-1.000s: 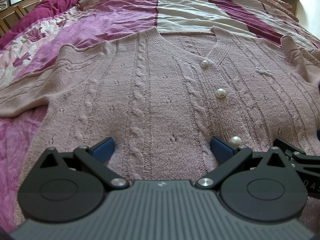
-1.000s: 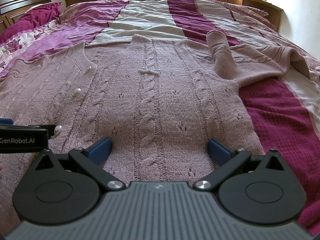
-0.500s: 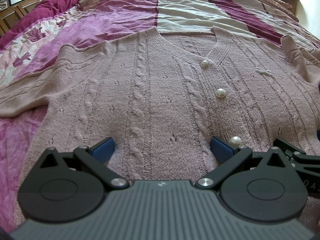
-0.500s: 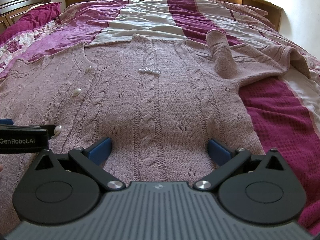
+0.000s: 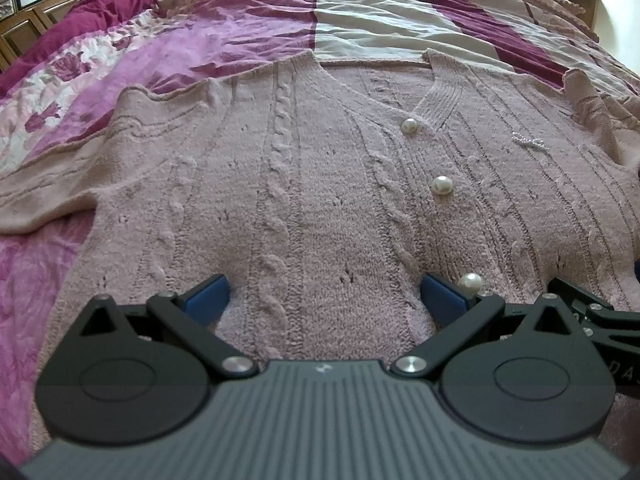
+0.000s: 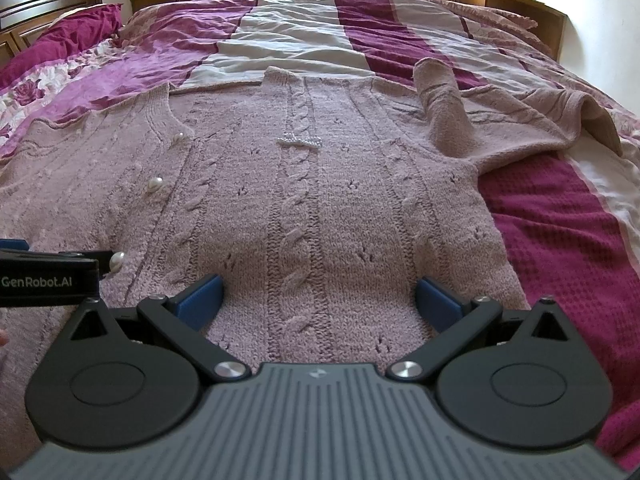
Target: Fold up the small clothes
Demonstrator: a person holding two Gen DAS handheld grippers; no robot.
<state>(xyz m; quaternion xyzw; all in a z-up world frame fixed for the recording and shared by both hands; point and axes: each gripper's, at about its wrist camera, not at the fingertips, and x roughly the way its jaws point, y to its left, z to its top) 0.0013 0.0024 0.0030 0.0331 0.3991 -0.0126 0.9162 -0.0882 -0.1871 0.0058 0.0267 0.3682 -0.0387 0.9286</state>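
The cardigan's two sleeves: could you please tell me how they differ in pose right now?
The left sleeve lies flat, stretched sideways off the body onto the bedspread; the right sleeve is bunched and creased. The left sleeve stays clear of the cardigan front, while the right sleeve's cuff folds back onto the shoulder. Both are the same dusty-pink cable knit.

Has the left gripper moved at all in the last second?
No. In the left wrist view the left gripper sits the same against the cardigan; the lowest pearl button stays beside its right finger.
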